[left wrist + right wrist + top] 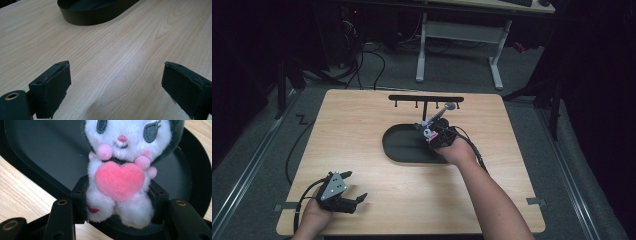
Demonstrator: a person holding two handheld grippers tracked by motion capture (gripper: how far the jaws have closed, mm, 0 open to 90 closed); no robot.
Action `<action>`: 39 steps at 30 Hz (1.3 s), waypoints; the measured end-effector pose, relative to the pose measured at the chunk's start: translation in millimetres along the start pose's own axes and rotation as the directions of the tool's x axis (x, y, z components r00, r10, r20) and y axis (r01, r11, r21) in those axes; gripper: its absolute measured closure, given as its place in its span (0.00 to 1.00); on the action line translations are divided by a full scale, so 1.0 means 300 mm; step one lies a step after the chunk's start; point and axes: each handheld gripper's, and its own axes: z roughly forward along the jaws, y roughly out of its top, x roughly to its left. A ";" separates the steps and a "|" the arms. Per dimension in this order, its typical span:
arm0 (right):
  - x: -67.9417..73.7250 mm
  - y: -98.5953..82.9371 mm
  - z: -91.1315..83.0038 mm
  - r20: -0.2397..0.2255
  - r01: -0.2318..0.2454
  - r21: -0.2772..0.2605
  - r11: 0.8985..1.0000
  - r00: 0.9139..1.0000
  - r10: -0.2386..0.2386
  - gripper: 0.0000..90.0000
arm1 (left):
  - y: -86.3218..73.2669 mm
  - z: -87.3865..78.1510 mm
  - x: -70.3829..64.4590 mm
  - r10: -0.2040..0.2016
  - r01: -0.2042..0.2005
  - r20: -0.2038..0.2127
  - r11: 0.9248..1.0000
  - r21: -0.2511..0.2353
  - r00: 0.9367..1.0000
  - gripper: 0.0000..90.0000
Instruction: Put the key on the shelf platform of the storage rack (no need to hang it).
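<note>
Between right gripper [117, 202] jaws: plush toy [120, 170], clamped, above black tray [37, 152].

Left gripper [353, 187] at near left corner of table [362, 107], jaws wide, bare wood all round; path toward tray [394, 150] unblocked. Tray sits mid-table, low wall only obstacle there. Right gripper [428, 131] with plush [121, 167] clamped between jaws hangs over tray's right end, right forearm crossing near right quarter. Black rack [426, 99] with pegs stands just behind tray at far edge, close ahead of right gripper. Far left and far right of table open.
</note>
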 end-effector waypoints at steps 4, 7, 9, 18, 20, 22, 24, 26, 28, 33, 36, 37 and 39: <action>-0.002 -0.004 0.015 0.007 0.000 0.019 1.000 1.000 -0.001 0.52 | 0.000 -0.001 0.002 -0.002 0.002 -0.001 1.000 -0.001 1.000 0.10; -0.002 -0.009 0.017 0.012 -0.024 0.036 0.999 1.000 0.023 0.52 | 0.000 -0.001 0.002 -0.002 0.002 -0.001 1.000 -0.002 1.000 0.10; -0.008 -0.014 0.021 0.010 -0.015 0.036 0.999 1.000 0.015 0.52 | 0.000 -0.001 0.001 -0.002 0.002 -0.001 1.000 -0.002 1.000 0.10; -0.026 -0.051 0.036 0.008 -0.017 0.063 0.998 1.000 0.017 0.52 | 0.000 0.001 -0.001 0.000 0.000 0.002 1.000 -0.001 1.000 0.10; -0.029 -0.059 0.040 0.013 -0.012 0.074 0.997 1.000 0.011 0.52 | 0.000 0.000 0.000 -0.001 0.001 0.001 1.000 -0.001 1.000 0.10; -0.030 -0.060 0.040 0.014 -0.013 0.074 0.997 1.000 0.012 0.52 | 0.000 0.000 0.000 -0.001 0.001 0.000 1.000 0.000 1.000 0.10; -0.030 -0.059 0.041 0.009 -0.019 0.076 0.997 1.000 0.019 0.52 | 0.000 0.001 -0.001 -0.001 0.001 -0.001 1.000 -0.001 1.000 0.10; -0.030 -0.058 0.044 0.005 -0.022 0.079 0.997 1.000 0.022 0.52 | 0.000 0.001 -0.001 -0.001 0.001 -0.002 1.000 -0.001 1.000 0.10; -0.026 -0.057 0.051 0.003 -0.015 0.084 0.996 1.000 0.015 0.51 | 0.000 0.000 0.000 -0.001 0.001 -0.002 1.000 0.000 1.000 0.10; -0.021 -0.054 0.062 0.002 -0.016 0.090 0.996 1.000 0.016 0.51 | 0.000 -0.001 0.000 -0.002 0.002 -0.002 1.000 0.000 1.000 0.10; -0.020 -0.053 0.067 0.001 -0.016 0.093 0.996 1.000 0.016 0.51 | 0.000 -0.002 0.001 -0.001 0.001 -0.003 1.000 0.000 1.000 0.10; -0.020 -0.052 0.068 0.002 -0.016 0.094 0.995 1.000 0.016 0.51 | 0.000 -0.002 0.001 -0.002 0.002 -0.003 1.000 0.000 1.000 0.10; -0.019 -0.052 0.070 0.005 -0.015 0.095 0.995 1.000 0.015 0.50 | 0.000 -0.002 0.001 -0.002 0.002 -0.004 1.000 0.001 1.000 0.10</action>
